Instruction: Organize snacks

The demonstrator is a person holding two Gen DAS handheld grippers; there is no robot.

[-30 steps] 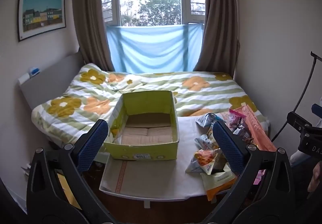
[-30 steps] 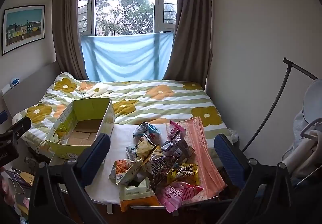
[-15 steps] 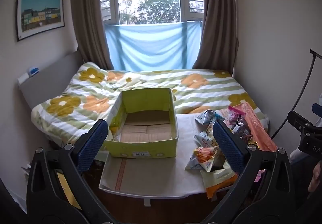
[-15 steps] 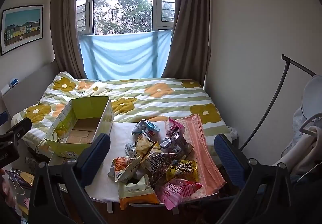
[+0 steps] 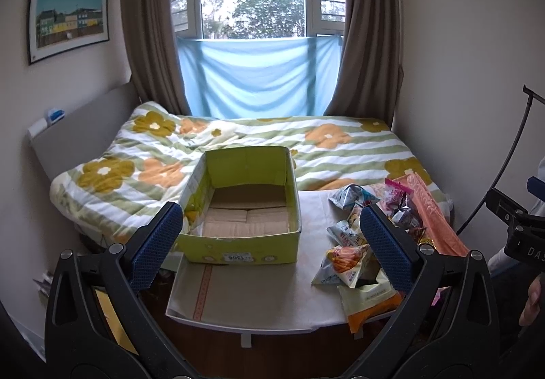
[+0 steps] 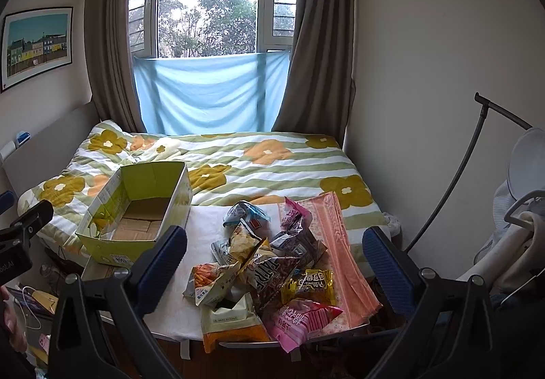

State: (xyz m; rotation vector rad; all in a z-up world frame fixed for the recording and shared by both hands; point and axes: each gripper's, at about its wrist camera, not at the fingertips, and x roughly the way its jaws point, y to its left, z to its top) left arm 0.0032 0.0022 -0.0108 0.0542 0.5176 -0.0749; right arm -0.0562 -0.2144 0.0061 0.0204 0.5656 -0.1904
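Over the last second you drew both views slightly back and upward, so the box and pile sat lower in frame; nothing was picked up, so sorting had not begun; your left tongs [image 5: 270,236] and right tongs [image 6: 274,261] both hung released and empty. The yellow-green cardboard box [image 5: 243,208], open, flat-bottomed and empty, sat at the surface's [image 5: 252,294] far left corner; the crinkly foil snack packets [image 6: 269,273] lay heaped along its right edge, beside a ribbed pink packet [image 6: 340,249].
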